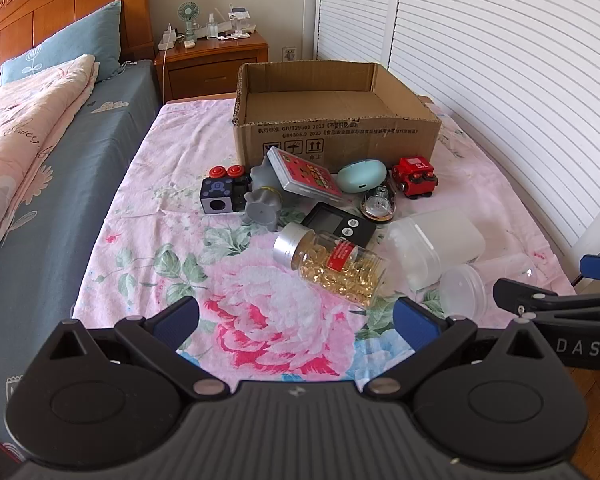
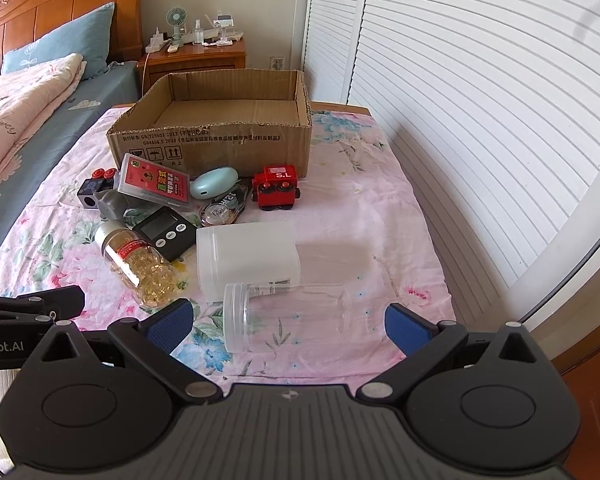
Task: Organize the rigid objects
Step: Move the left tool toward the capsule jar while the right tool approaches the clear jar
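Observation:
An open cardboard box [image 1: 336,132] [image 2: 216,140] stands at the back of the floral cloth. In front lie a capsule bottle [image 1: 332,266] [image 2: 140,260], a frosted white container [image 1: 436,248] [image 2: 248,260], a clear jar [image 2: 288,316] [image 1: 466,290], a red toy train [image 1: 415,176] [image 2: 278,188], a mint case [image 1: 360,176] [image 2: 214,182], a red card box [image 1: 306,174] [image 2: 154,180], a black timer [image 1: 338,224] [image 2: 166,234], a grey toy [image 1: 262,202] and a black cube with red buttons [image 1: 220,192]. My left gripper [image 1: 296,320] is open, short of the capsule bottle. My right gripper [image 2: 288,324] is open around the clear jar.
A bed with a pink quilt [image 1: 24,128] lies to the left. A wooden nightstand [image 1: 216,60] stands behind it. White louvred doors [image 1: 500,80] run along the right. The cloth's right edge [image 2: 432,248] drops off near the doors.

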A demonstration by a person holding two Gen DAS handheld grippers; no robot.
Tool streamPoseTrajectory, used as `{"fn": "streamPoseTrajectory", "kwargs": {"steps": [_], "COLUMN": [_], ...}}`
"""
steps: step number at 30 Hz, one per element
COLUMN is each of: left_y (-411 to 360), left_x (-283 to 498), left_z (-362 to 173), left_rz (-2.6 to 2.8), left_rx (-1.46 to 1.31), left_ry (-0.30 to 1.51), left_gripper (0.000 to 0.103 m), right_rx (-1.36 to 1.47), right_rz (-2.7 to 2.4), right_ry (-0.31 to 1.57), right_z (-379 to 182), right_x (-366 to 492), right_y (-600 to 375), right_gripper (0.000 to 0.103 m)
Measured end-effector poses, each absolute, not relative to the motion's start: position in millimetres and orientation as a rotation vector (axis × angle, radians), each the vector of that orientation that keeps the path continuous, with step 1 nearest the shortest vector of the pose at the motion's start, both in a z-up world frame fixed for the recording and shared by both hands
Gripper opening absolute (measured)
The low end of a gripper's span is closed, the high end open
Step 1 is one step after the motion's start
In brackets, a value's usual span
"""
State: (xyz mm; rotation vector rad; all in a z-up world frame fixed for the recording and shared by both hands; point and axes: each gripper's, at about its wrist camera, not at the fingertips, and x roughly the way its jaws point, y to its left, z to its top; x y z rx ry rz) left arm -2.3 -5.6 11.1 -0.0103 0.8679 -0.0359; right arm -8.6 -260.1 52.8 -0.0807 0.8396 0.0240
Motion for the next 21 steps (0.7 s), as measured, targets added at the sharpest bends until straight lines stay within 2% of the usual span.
{"fn": "streamPoseTrajectory", "kwargs": {"steps": [21], "left_y": [-6.7], "left_x": [1.4], "left_z": [11.3], "left_rz": [-0.071], "left_rx": [0.010], "left_ry": [0.858], "left_gripper": [0.102], "right_rx": [-0.088], "right_rz": [0.030], "right_ry": [0.825], "right_z": [52.5], "right_x": [-5.7], "right_y": [-262.1], "right_gripper": [0.103]}}
